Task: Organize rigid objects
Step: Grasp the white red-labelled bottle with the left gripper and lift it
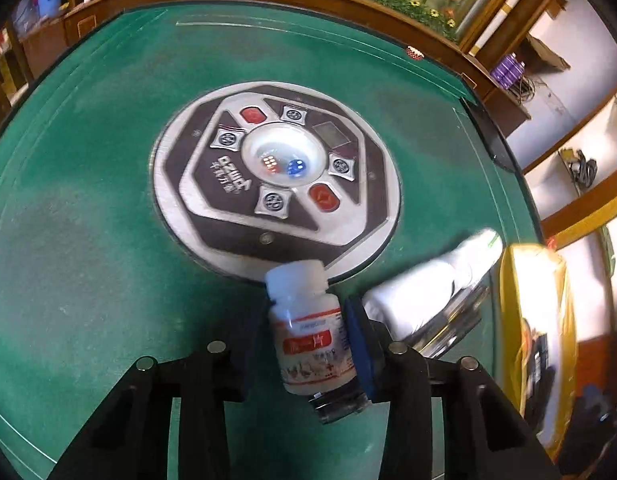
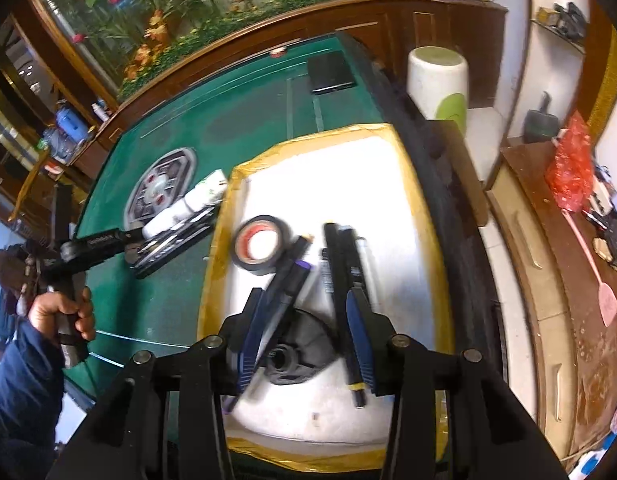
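My left gripper (image 1: 306,332) is shut on a small white pill bottle (image 1: 308,326) with a red label, held above the green table (image 1: 88,220). Two more white bottles (image 1: 432,280) lie just right of it, beside the yellow-rimmed white tray (image 1: 528,320). In the right wrist view my right gripper (image 2: 304,328) hangs open and empty over the tray (image 2: 424,216), which holds a black tape roll (image 2: 258,245), several black markers (image 2: 340,264) and a black round object (image 2: 292,354). The left gripper (image 2: 140,236) shows left of the tray, by the white bottles (image 2: 188,204).
The table's round dice console (image 1: 276,172) sits in the middle. A black flat case (image 2: 332,72) lies at the far table edge. A white and green stool (image 2: 438,80) stands right of the table. A wooden cabinet (image 2: 556,280) is further right.
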